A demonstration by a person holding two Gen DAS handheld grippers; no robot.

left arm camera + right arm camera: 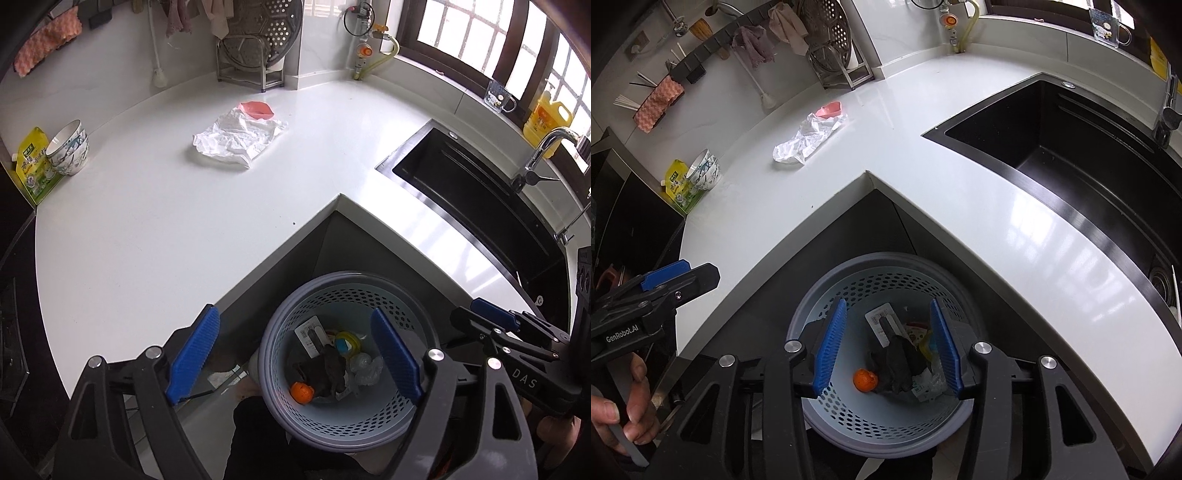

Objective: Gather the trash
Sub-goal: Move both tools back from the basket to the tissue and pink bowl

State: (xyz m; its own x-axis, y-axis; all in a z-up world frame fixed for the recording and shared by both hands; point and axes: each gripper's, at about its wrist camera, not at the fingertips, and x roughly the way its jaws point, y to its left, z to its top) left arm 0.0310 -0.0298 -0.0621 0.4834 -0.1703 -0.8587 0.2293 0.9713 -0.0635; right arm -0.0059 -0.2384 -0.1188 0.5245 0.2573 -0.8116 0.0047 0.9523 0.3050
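A grey-blue perforated trash basket (417, 325) (816, 314) stands on the floor in the counter's inner corner. It holds an orange peel (301, 392) (865, 379), a dark crumpled piece, a card and clear wrappers. My left gripper (295, 354) is open and empty above the basket's left rim. My right gripper (891, 345) is open and empty directly over the basket; it also shows in the left wrist view (495, 319). A crumpled white paper (236, 138) (807, 140) and a pink piece (256, 109) (830, 109) lie on the white counter (147, 229) (923, 177).
A black sink (480, 192) (1071, 147) with a faucet (543, 147) is at the right. Stacked bowls (70, 147) (705, 168) and a green-yellow pouch (35, 166) stand at the counter's left end. A steamer rack (255, 48) stands by the back wall.
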